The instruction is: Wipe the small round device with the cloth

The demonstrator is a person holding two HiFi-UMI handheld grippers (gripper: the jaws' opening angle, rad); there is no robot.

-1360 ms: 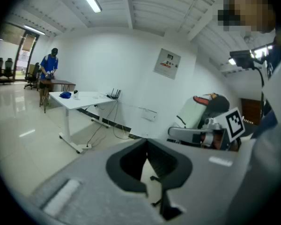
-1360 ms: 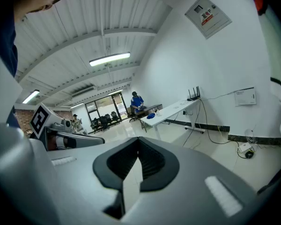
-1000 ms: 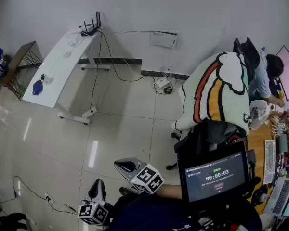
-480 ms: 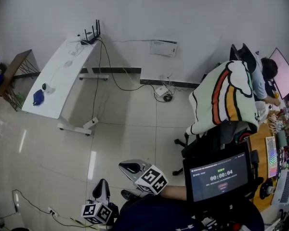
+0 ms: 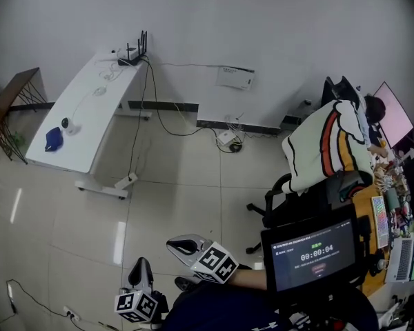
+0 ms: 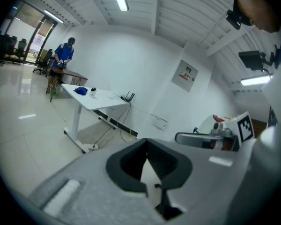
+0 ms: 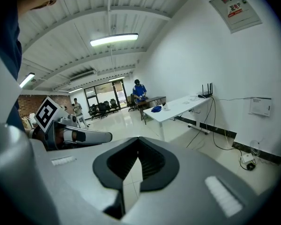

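Table (image 5: 91, 131) nearer, small round device (image 5: 65, 123) beside blue cloth (image 5: 53, 138)

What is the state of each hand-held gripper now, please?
Left hand-held gripper: closed, empty.
Right hand-held gripper: closed, empty.

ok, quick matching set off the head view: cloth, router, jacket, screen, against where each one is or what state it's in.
Things:
1. blue cloth
2. router
3. striped jacket
4. screen

Place or state:
A. draped over the back of an office chair
B. at the wall end of the white table
C. showing a timer
D. at the table's end away from the wall, beside the small round device

Pairs: 1-D, 2-B, 3-A, 4-C
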